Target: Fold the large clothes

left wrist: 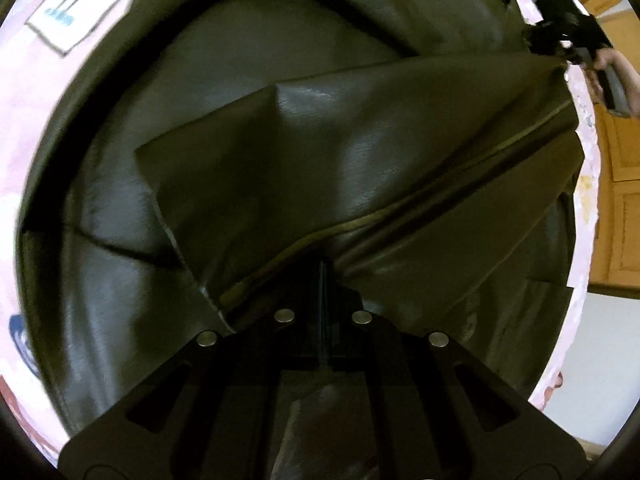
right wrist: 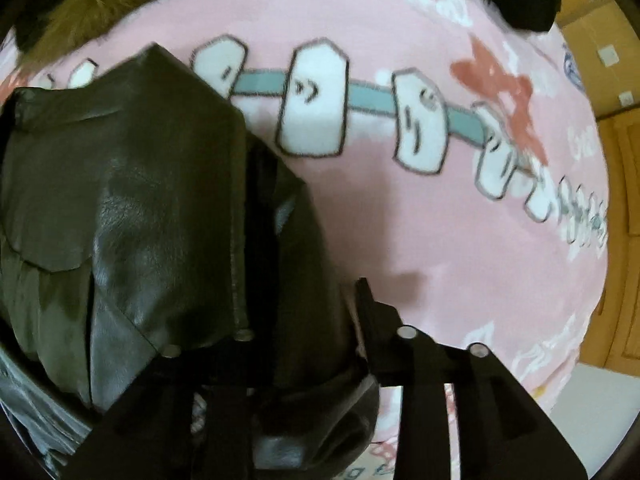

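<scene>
A dark, glossy leather jacket fills nearly the whole left wrist view, spread over a pink blanket printed with cartoon figures. The left gripper sits at the lower centre of that frame with its fingers pressed together on a seamed edge of the jacket, which runs taut from the fingers up toward the upper right. There, at the far right edge of the frame, the right gripper pinches the other end of the same raised fold, with the person's hand behind it. A white printed panel of the blanket shows in the upper left, and a wooden door stands at the right edge. In the right wrist view the jacket bunches in the left half of the frame and drapes over the near finger, so only the far finger shows clearly; the fingers are clamped on the leather heaped between them. The pink blanket covers the rest of the frame, with a row of white cartoon blocks on a teal bar across the upper middle. A brown fur trim lies in the upper left, blurred.
</scene>
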{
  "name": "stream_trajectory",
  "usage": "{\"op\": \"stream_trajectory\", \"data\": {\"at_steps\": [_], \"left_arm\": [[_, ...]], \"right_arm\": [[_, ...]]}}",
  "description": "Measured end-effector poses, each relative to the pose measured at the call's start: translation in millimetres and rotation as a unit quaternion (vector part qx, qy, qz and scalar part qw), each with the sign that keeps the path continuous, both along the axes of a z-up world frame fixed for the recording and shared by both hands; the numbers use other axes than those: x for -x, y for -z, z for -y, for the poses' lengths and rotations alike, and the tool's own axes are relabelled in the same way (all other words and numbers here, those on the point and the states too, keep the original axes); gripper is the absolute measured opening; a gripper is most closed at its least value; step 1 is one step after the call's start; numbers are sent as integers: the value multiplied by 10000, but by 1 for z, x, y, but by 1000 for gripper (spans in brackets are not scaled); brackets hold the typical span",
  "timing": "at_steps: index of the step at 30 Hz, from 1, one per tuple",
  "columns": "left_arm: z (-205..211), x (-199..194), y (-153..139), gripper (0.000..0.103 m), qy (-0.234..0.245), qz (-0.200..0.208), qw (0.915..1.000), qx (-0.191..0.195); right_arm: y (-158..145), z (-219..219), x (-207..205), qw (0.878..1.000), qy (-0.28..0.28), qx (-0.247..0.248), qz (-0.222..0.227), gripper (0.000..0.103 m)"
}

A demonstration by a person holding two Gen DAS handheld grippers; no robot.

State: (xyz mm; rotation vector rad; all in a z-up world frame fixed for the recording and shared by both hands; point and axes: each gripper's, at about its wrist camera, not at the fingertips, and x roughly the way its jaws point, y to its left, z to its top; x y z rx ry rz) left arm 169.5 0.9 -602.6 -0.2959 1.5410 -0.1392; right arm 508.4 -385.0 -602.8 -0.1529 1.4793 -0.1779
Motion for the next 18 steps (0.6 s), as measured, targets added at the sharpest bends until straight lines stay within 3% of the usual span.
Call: {"op": "stream_trajectory", "data": {"at_steps": [2,5,7,10,12,14,15,17,18], "left_arm": [[-3,4,-2,1,38,-4,9999,-139],[-5,4,-7,1,281,19,9994,-211],[-2,2,-12,1,435,31,9984,-347],[-3,0,-34,1,600,163,9970,-466],[-5,0,-49,1,634,257,9965,-472],[-5,-2,-65,1,622,364,9963,-465],[-6,-5,-74,1,594,445,9966,-370],[3,-19,-88,1,599,564,9966,-87],[8,-26,-92,2,639,628,9960,48]], "right_arm": [[-30,4,12,9989,-192,-164,401,76],[-66,22,38,9948,-179,-722,690,76],[-80,39,59,9873,170,-1326,857,76],[-87,64,86,9632,872,-2323,1030,76],[-87,85,103,9382,1403,-2921,1215,76],[-87,95,113,9252,1669,-3128,1351,76],[-86,100,117,9272,1727,-3015,1399,76],[-75,97,123,9443,1734,-2485,1281,74],[-64,97,123,9507,1734,-2319,1112,62]]}}
